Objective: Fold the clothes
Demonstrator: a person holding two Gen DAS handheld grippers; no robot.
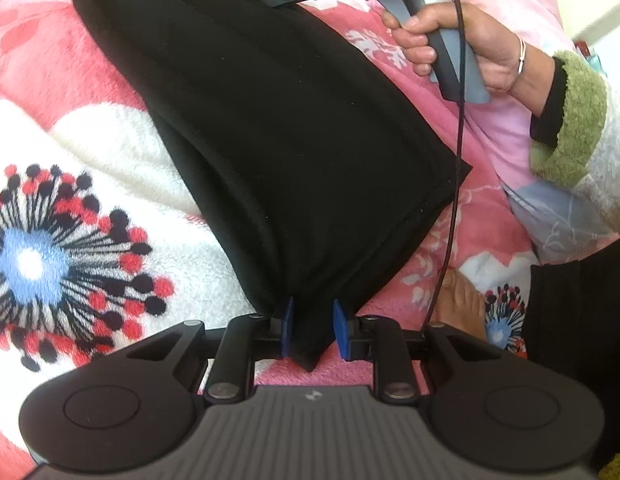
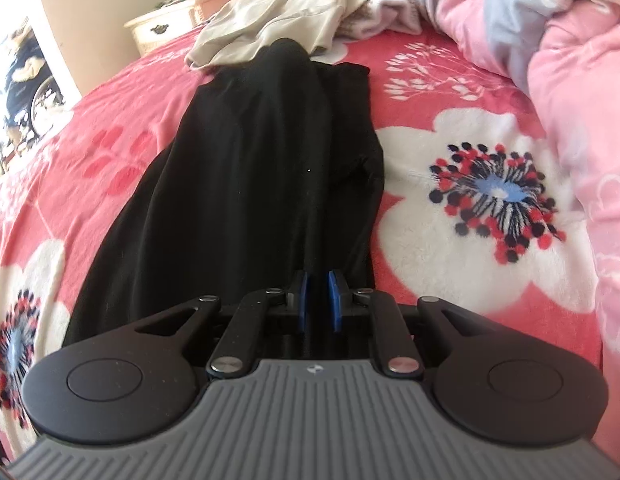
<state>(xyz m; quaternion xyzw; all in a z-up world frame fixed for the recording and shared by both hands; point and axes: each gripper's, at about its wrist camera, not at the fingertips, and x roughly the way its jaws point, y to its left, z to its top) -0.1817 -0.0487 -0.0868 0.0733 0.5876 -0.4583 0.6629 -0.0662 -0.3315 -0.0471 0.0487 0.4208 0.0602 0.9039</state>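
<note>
The blanket, pink with big white flowers, covers the bed, and the black garment lies along it.

In the left wrist view the garment runs from far left down to the near centre, narrowing to a corner. That corner sits between the blue pads of the left tongs. The left pad touches the cloth, while the right pad stands a little off it with a strip of blanket showing, so the left tongs look only partly clenched and I cannot tell if they truly grip. To the right, far off, a hand in a green-cuffed sleeve holds the handle of the right tongs, whose head rests over the garment's far edge. A thin cable hangs down from it.

In the right wrist view the garment stretches from the near tongs away to a pale heap of clothes at the far side. The right tongs are clenched on a raised ridge of the black cloth, pads close on either side. Right of that lies a pink quilt.
</note>
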